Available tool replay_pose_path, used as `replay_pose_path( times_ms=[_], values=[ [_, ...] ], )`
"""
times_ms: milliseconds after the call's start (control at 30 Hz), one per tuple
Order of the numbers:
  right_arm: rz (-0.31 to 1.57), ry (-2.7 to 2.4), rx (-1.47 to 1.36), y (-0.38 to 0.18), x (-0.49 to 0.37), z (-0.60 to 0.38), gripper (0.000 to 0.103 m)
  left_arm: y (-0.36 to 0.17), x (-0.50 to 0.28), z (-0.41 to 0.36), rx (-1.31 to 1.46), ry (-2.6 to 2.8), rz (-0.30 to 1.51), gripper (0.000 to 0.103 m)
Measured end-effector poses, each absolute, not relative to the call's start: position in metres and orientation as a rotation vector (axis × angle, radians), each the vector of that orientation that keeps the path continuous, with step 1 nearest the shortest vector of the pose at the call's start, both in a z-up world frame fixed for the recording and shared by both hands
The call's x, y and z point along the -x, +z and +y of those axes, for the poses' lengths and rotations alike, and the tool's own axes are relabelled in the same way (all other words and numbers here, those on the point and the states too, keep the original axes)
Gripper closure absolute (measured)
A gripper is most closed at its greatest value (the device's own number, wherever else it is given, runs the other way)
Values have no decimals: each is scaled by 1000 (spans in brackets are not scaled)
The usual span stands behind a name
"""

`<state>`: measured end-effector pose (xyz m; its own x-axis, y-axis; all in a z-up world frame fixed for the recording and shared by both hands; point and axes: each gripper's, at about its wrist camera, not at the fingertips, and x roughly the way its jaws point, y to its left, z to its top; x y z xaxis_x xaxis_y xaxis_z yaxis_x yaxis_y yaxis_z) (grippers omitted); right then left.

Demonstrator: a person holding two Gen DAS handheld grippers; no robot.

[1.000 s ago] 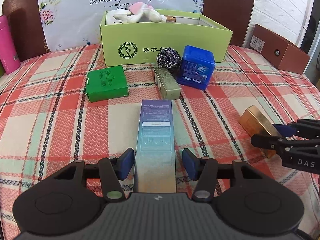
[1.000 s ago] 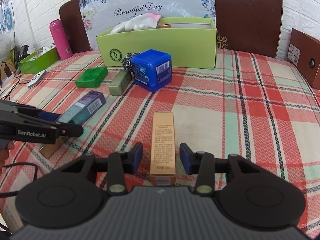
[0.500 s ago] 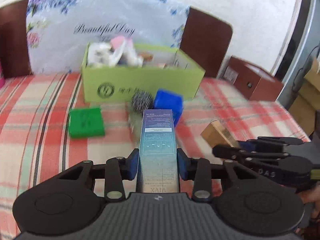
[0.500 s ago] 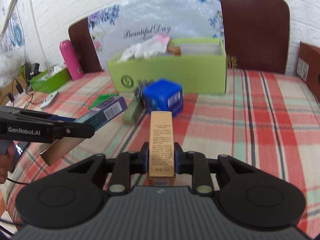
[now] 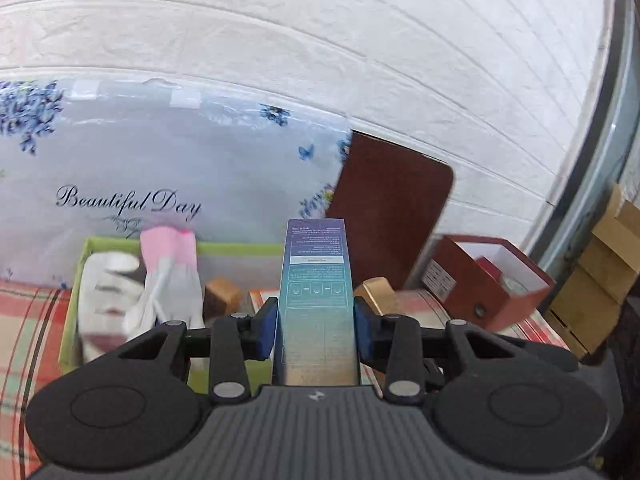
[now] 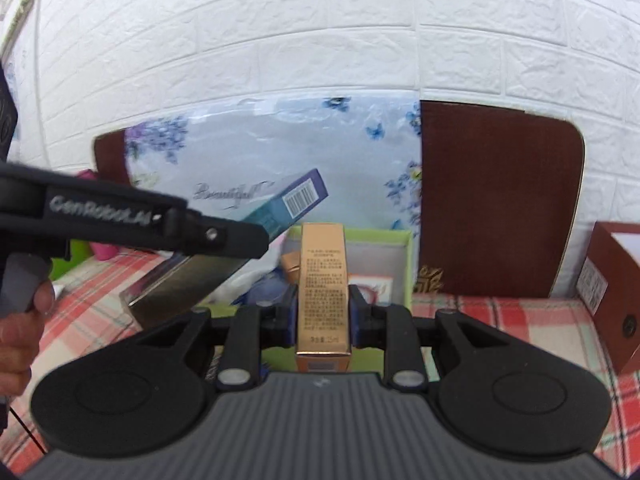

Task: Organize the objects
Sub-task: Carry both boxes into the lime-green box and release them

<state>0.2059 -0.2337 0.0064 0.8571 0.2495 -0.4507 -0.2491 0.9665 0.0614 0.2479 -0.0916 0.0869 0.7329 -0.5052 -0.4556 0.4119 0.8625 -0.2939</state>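
The left gripper (image 5: 315, 326) clamps a blue-teal carton (image 5: 316, 300), long axis toward twelve o'clock, above the green box (image 5: 72, 300) holding white gloves (image 5: 160, 292). The right gripper (image 6: 323, 316) pinches a gold carton (image 6: 323, 292) pointing likewise; the red box (image 5: 480, 284) sits at three o'clock.

Left tool (image 5: 315, 326) and right tool (image 6: 322, 316) each clamp something, angled slightly downward.
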Motion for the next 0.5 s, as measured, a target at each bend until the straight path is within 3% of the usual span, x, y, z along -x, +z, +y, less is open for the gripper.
replay_pose_path(
  times_ms=[333, 367, 433, 500],
  values=[
    [505, 207, 10, -30, -292, -232, 78, 46, -326, -106, 235, -460, 622, 60],
    [519, 224, 25, -37, -297, -230, 75, 43, -326, -106, 217, -451, 612, 47],
    [519, 222, 56, -47, -297, -227, 46, 41, -322, -102, 193, -400, 585, 30],
    [478, 232, 74, -53, -288, -225, 42, 40, -319, -94, 195, -402, 539, 28]
  ],
)
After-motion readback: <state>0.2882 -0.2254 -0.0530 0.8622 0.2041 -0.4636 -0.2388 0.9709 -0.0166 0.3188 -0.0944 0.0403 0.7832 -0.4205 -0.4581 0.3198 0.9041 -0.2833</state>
